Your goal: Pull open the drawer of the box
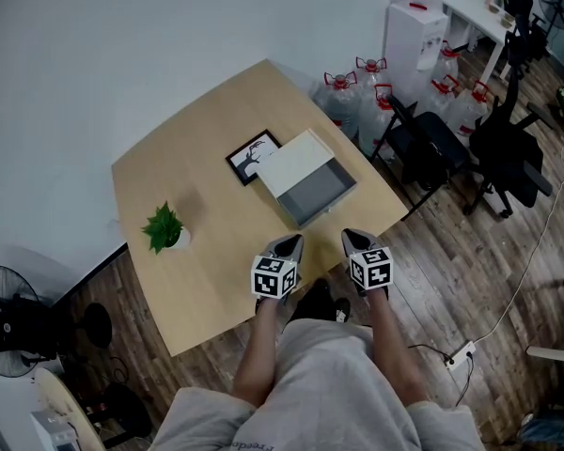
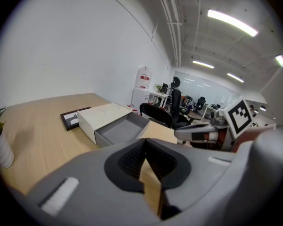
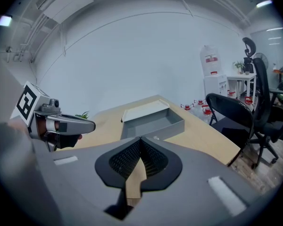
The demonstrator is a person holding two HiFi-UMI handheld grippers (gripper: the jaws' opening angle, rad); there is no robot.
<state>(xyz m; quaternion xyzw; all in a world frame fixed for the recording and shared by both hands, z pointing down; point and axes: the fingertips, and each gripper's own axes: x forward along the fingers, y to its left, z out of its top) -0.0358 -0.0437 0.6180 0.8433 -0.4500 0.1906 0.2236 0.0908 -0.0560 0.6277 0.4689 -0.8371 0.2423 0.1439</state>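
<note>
Desk (image 1: 211,252): box (image 1: 294,161), drawer (image 1: 318,194) out; plant (image 1: 164,226) at 9 o'clock.
Left hand-held gripper (image 1: 291,242): 6 o'clock edge, jaws together.
Right hand-held gripper (image 1: 351,237): alongside, jaws together.

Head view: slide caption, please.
Drawer of the white box stands open; left hand-held gripper and right hand-held gripper shut, clear, at table edge.

The left forearm (image 1: 257,346) and right forearm (image 1: 392,341) reach forward side by side, holding the left gripper (image 1: 289,244) and right gripper (image 1: 354,238) level and just apart, each with jaws pressed together at the tips and nothing between its fingers.
</note>
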